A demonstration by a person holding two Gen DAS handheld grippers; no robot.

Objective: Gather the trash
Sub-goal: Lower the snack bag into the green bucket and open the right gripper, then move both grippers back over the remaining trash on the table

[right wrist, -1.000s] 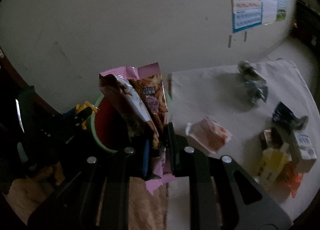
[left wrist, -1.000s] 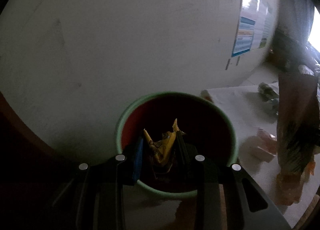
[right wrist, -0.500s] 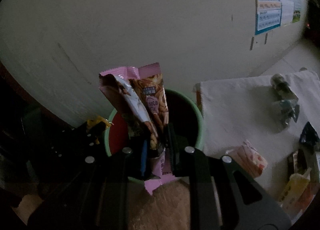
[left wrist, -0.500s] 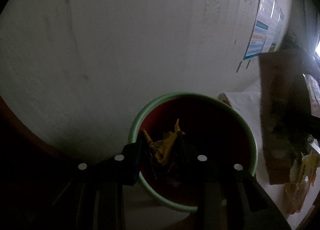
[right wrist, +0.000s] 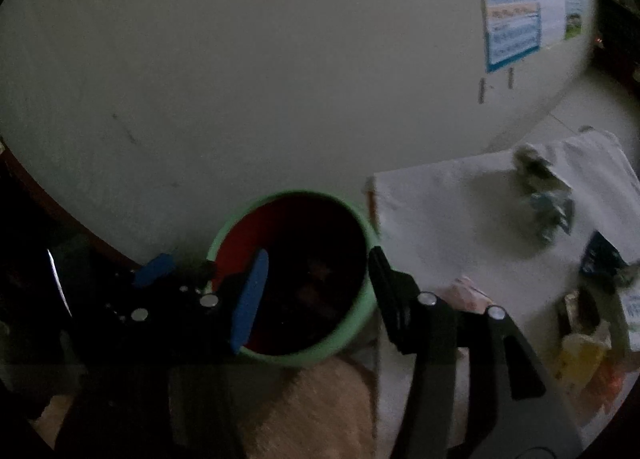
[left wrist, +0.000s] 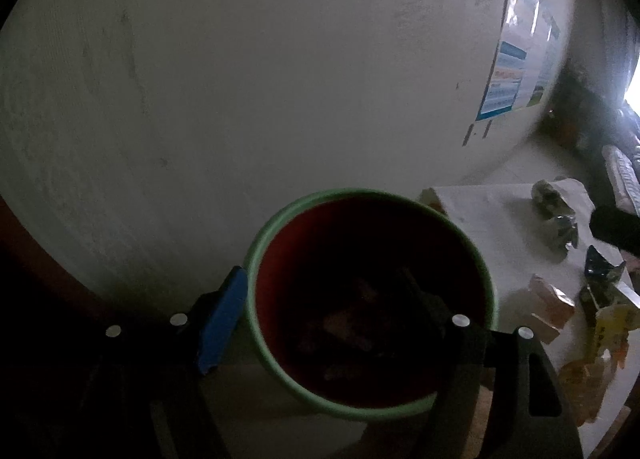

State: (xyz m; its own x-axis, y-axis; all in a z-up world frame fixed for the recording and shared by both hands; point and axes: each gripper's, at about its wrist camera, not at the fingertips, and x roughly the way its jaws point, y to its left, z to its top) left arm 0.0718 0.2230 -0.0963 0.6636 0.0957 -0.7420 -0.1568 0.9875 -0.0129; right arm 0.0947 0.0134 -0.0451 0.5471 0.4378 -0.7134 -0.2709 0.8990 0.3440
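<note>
- Bin [left wrist: 280,219]: round, green rim, red inside, upright by the wall, dim wrappers [left wrist: 348,323] at its bottom.
- Loose trash [right wrist: 544,195]: crumpled packets and cartons scattered on the white cloth [right wrist: 440,211], right of the bin.

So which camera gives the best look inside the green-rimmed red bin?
The left wrist view: the green-rimmed red bin fills the frame centre, with dim wrappers visible at its bottom. The right wrist view shows the bin smaller, its inside mostly dark and partly blocked by a blue gripper finger.

Black gripper [right wrist: 316,291], blue pad [right wrist: 250,299]
</note>
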